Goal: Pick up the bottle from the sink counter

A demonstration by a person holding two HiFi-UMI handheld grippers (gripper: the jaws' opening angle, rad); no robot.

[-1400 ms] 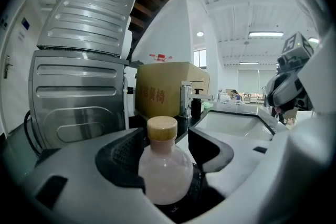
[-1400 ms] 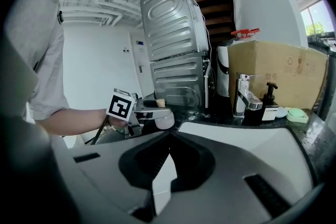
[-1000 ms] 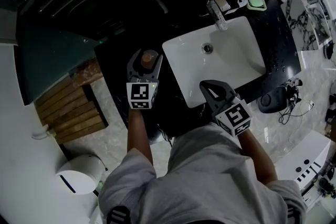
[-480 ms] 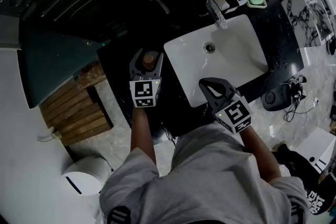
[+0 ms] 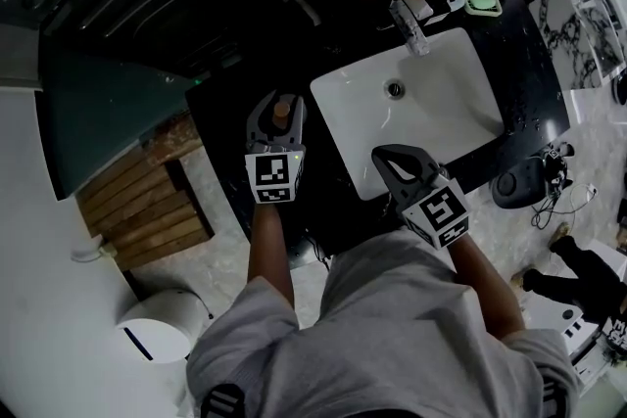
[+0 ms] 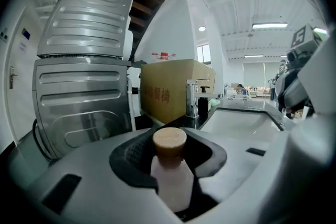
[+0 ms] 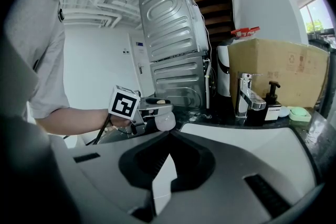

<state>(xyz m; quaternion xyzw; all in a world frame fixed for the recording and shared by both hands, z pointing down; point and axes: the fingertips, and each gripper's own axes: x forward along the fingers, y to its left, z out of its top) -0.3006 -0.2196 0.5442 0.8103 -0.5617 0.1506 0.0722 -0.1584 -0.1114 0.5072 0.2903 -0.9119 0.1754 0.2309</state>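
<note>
1. L gripper (image 5: 278, 105): jaws have just been closing, now pinching the bottle (image 6: 170, 176) by its body.
2. Bottle looks to be on the black counter (image 5: 220, 127), left of sink (image 5: 441, 113); grip done, lift not yet.
3. R gripper (image 5: 394, 162): jaws together, empty, near sink's front edge.

The head view looks steeply down on the counter (image 5: 527, 78) and sink (image 5: 436, 117) from above. Both gripper views sit low, facing across it, sharing the faucet (image 6: 193, 98) and cardboard box (image 6: 170, 91).
</note>
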